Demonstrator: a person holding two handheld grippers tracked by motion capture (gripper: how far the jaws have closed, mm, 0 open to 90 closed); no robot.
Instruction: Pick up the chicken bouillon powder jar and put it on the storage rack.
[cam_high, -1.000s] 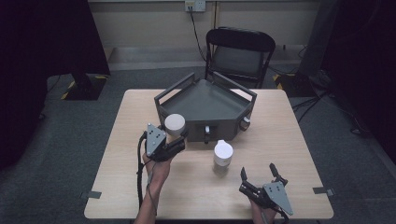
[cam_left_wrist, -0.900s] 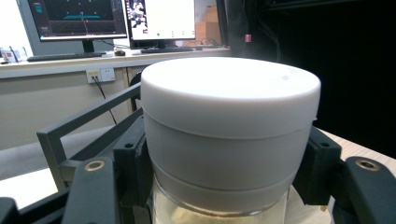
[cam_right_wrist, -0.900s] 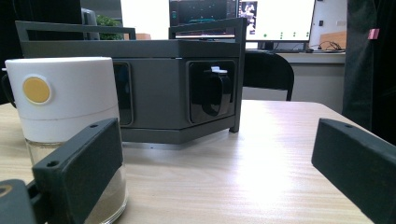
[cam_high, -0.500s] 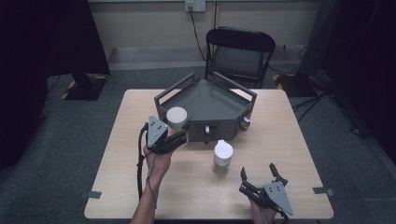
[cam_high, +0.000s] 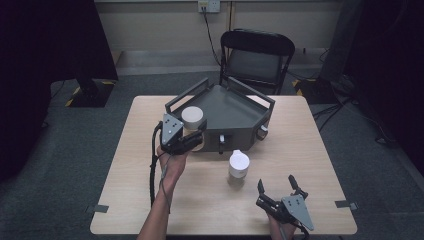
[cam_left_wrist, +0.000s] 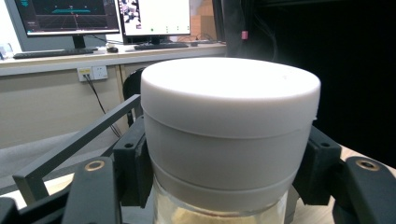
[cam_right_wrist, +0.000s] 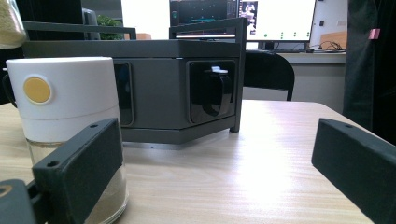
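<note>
My left tool (cam_high: 192, 139) squeezes a white-lidded jar (cam_left_wrist: 229, 135). My right tool (cam_high: 278, 192) sits wide open, another jar (cam_high: 238, 167) just ahead.

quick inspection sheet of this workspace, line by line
surface: light wooden table, bare apart from the items below
job's things: grey rack at the table's back; white-lidded jar held in the left tool; second white-lidded jar standing in front of the rack
clutter: nothing seen
grippers: left tool shut on a jar beside the rack; right tool open, low at the near edge
cables: black cable trailing from the left tool
surroundings: folding chair behind the table, wall socket, grey carpet
</note>
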